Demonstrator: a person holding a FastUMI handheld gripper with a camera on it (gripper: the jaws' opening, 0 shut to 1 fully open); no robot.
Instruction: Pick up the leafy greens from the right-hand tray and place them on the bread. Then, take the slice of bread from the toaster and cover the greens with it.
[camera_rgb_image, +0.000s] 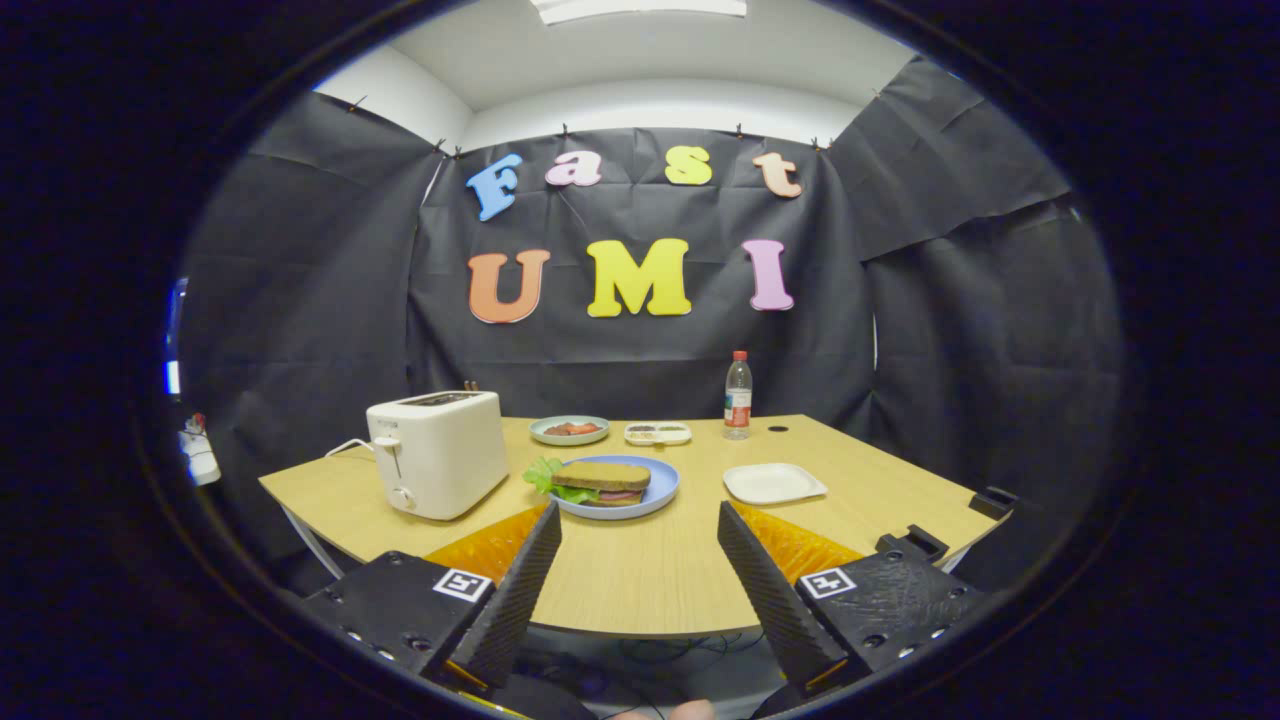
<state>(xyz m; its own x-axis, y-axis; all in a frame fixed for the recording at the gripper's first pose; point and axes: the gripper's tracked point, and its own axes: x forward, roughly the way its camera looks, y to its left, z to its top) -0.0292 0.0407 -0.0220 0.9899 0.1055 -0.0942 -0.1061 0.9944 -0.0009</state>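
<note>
Gripper (640, 560) was open and empty, well back from the sandwich (603, 482) on the plate (662, 488), which lay ahead, slightly left; looked finished, right tray (773, 483) empty

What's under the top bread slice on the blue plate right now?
Under the top bread slice on the blue plate, leafy greens poke out beside a dark reddish layer. Anything lower is covered. The tongs hang open, short of it.
</note>
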